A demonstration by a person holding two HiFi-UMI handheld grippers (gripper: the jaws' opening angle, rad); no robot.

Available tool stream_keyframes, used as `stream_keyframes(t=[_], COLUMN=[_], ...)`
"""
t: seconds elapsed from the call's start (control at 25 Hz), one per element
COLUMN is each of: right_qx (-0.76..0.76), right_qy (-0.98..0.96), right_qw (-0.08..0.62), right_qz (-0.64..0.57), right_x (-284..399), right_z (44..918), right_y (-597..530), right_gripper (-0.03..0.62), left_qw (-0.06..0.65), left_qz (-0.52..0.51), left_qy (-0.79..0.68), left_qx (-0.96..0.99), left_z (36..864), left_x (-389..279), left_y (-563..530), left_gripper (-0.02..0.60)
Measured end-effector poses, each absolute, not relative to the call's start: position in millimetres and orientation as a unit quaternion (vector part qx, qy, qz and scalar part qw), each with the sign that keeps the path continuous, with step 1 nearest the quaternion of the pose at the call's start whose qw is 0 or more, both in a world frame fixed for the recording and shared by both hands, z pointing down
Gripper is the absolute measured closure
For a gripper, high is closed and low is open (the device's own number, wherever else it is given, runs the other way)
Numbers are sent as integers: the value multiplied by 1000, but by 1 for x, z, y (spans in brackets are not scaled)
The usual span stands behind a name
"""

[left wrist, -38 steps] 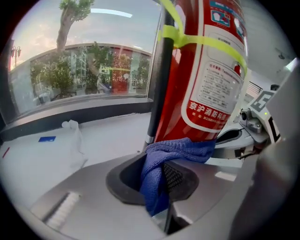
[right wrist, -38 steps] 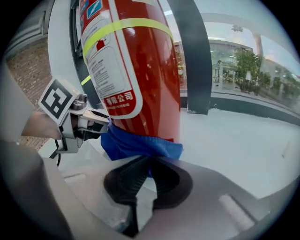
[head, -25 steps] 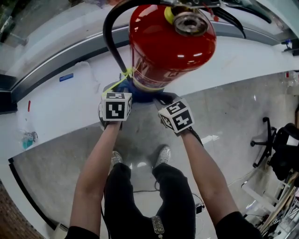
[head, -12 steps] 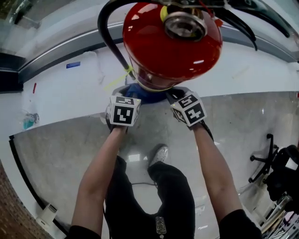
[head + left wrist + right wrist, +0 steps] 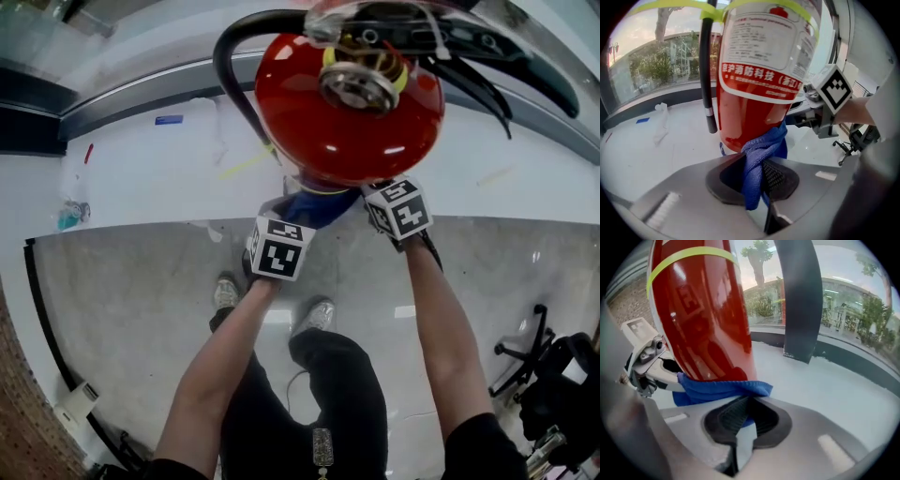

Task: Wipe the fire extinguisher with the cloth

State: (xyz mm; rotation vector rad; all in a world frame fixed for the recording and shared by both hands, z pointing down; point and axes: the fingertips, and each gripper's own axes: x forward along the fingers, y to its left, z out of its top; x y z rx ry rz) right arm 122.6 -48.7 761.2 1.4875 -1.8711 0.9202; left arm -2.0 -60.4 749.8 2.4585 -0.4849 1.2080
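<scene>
1. The red, round-shouldered steel fire extinguisher [image 5: 347, 112] stands upright on a white ledge [image 5: 141, 178] at the far side, in front of a window. The person stands on the grey polished floor [image 5: 122, 309] at the near side and reaches up to it with both arms.
2. The blue woven cloth [image 5: 764, 145] lies across the near lower part of the cylinder, close to its base. It runs from one tool to the other.
3. The left gripper [image 5: 757, 180] is clenched on a bunched end of the cloth, and a fold hangs down through the jaws. The cloth presses on the red wall just below the white printed label [image 5: 764, 47].
4. The right gripper [image 5: 743, 420] is clenched on the opposite edge of the cloth. From there the fabric leads left, flat against the base of the cylinder.
5. Judgement: gripping one end in each tool pulls the cloth into a taut strap round the curve. More fabric then bears on the metal than a single pinch would give.
6. Both tools tilt downward and sit low, so the wipe is probably on the bottom section; the upper body shows no cloth contact.
7. The black rubber hose [image 5: 707, 70] hangs on the left of the cylinder under a yellow-green band [image 5: 754, 5]. Risk: the cloth could snag the hose end if it is dragged left.
8. The extinguisher is tall and top-heavy, so a hard sideways pull might rock it.
</scene>
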Motion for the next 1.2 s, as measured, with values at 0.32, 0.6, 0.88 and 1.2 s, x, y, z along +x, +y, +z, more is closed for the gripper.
stream_keyframes(t=[0.32, 0.6, 0.88, 1.2], right_qx=[573, 589, 607, 642], right_qy=[-715, -730, -731, -702], right_qw=[254, 218, 204, 190], right_qz=[311, 268, 237, 243], right_x=[145, 148, 149, 150], right_z=[706, 628, 562, 506], right_y=[-70, -80, -78, -75], right_gripper=[576, 576, 576, 576], left_qw=[215, 220, 225, 228], left_qz=[388, 343, 322, 318], left_qy=[-181, -200, -198, -199], left_qx=[878, 891, 898, 899], left_z=[705, 640, 586, 532], left_x=[21, 29, 30, 30], left_y=[-34, -34, -37, -37], left_gripper=[526, 526, 527, 528])
